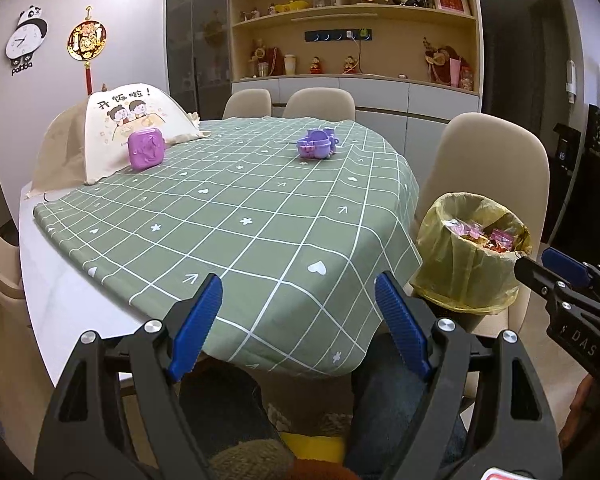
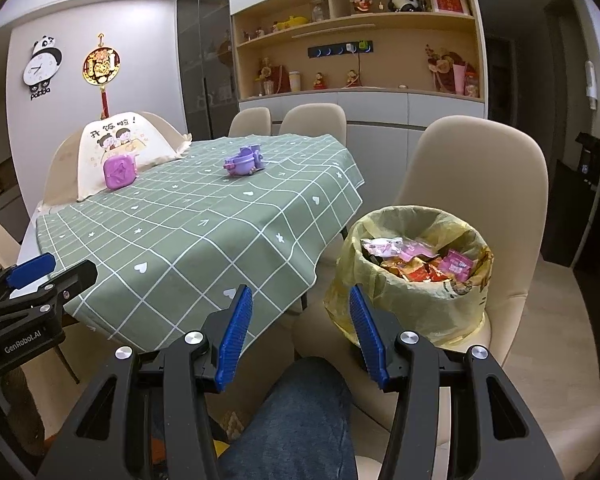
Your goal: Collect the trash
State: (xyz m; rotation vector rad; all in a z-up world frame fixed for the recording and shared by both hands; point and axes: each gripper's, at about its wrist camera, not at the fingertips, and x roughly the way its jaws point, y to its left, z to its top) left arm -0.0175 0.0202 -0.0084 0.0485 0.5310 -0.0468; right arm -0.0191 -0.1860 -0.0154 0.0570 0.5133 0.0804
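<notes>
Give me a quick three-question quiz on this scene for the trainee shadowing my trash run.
1. True or false: the trash bin sits on the green tablecloth.
2. Multiple choice: what is the left tool holding? A) a wrapper B) a purple box C) nothing
3. Fill in: the square purple box stands right in front of the folding ____ cover.

Key:
1. False: it rests on a beige chair beside the table.
2. C: its jaws are apart and empty, as are those of the right tool.
3. Food.
</notes>
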